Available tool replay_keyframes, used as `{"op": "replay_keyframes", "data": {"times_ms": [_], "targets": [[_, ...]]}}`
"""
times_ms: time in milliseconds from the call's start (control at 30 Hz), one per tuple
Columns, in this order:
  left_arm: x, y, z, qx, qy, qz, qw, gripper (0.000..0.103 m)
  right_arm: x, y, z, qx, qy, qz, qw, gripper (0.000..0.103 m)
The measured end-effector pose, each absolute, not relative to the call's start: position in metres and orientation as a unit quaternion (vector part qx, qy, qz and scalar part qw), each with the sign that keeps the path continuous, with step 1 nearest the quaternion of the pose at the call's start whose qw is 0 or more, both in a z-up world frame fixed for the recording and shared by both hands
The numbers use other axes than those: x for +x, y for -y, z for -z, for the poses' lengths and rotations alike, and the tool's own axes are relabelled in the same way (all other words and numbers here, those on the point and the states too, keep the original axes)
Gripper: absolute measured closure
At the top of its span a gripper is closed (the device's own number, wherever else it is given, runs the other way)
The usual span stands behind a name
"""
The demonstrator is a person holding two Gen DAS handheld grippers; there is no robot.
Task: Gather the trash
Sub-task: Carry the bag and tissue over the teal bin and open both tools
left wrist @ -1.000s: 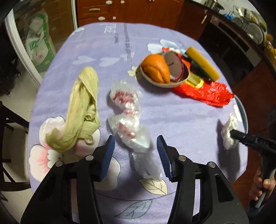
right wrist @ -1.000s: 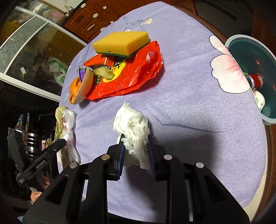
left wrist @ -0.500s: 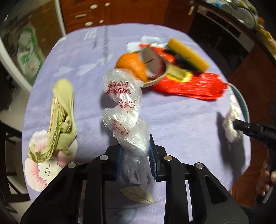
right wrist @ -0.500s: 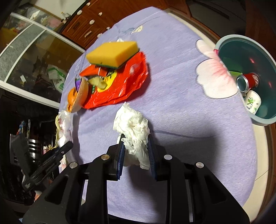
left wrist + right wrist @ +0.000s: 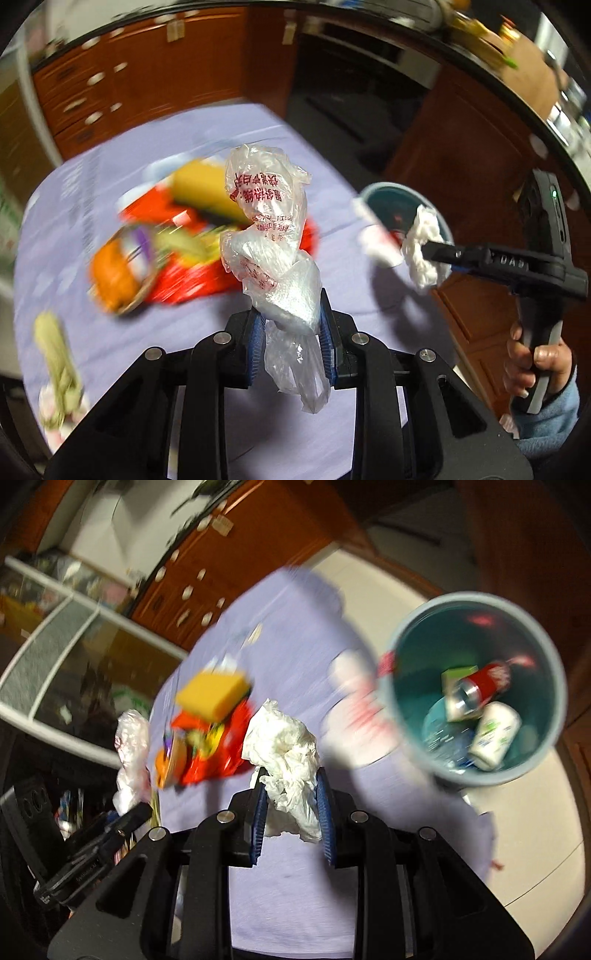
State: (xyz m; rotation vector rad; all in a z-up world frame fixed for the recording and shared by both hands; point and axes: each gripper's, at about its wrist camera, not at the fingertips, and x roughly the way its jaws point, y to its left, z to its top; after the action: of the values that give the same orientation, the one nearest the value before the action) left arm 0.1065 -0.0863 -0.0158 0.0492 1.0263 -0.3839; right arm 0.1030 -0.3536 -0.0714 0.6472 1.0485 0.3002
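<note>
Left wrist view: my left claw (image 5: 291, 341) grips a clear plastic bag (image 5: 271, 254), lifted off the bench (image 5: 207, 314).
My right claw (image 5: 290, 812) pinches crumpled tissue (image 5: 284, 746) near the bin (image 5: 554, 686), which holds a can (image 5: 484, 686) and bottle (image 5: 495, 736). Red wrapper (image 5: 199, 280), sponge (image 5: 212, 694) and husk (image 5: 55, 354) remain; nothing blocks the drop.

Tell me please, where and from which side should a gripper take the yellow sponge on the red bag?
Probably across the yellow sponge at its two long side faces, from above. It lies flat on top of the red bag, a block with parallel sides, its top uncovered.
</note>
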Motion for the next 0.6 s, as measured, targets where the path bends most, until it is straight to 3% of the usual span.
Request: {"op": "replay_keyframes", "data": {"times_ms": [300,600], "targets": [[0.139,0.209,0.029,0.075,-0.495,0.262,0.825,0.075,0.093,0.472,0.065,0.348,-0.452,-0.041,0.82,0.079],[0.171,0.278,0.06,0.09,-0.522,0.282,0.8,0.075,0.106,0.507,0.087,0.354,-0.475,-0.009,0.805,0.079]]}}
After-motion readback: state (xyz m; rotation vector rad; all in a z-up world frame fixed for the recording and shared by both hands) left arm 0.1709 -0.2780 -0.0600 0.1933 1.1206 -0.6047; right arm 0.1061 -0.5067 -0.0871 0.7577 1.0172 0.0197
